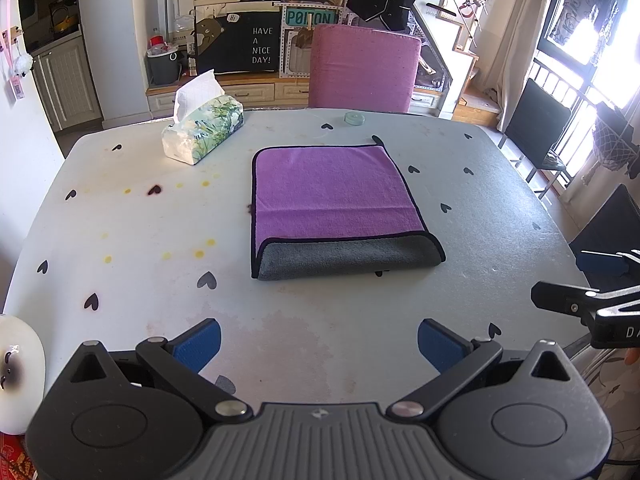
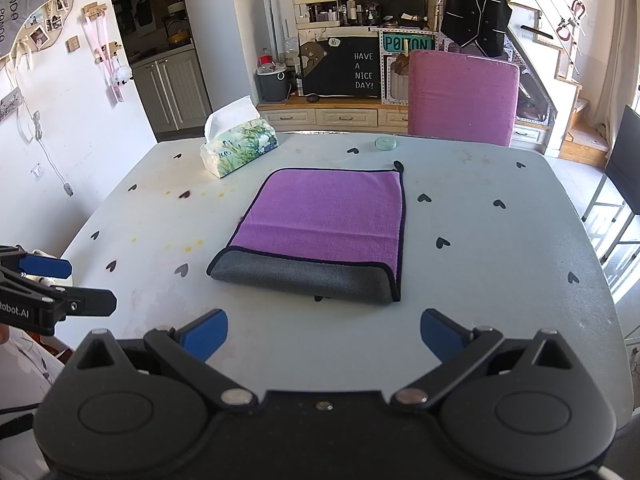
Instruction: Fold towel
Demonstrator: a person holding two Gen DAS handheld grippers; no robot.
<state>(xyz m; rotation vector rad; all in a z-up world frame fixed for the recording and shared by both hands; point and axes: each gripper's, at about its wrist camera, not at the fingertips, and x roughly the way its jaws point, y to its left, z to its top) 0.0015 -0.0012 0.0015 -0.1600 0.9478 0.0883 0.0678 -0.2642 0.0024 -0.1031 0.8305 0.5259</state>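
Note:
A purple towel (image 1: 334,192) with a dark hem lies folded flat on the pale table (image 1: 140,280); its grey underside shows along the near folded edge. It also shows in the right wrist view (image 2: 324,216). My left gripper (image 1: 319,344) is open and empty, held over the table's near edge, short of the towel. My right gripper (image 2: 324,334) is open and empty, also short of the towel's near edge. Each gripper shows at the side of the other's view, the right one (image 1: 600,284) and the left one (image 2: 60,284).
A tissue box (image 1: 204,128) stands at the far left of the table. A small round green lid (image 1: 354,118) lies near the far edge. A pink chair (image 1: 362,68) stands behind the table. A white object (image 1: 20,372) sits at the near left edge.

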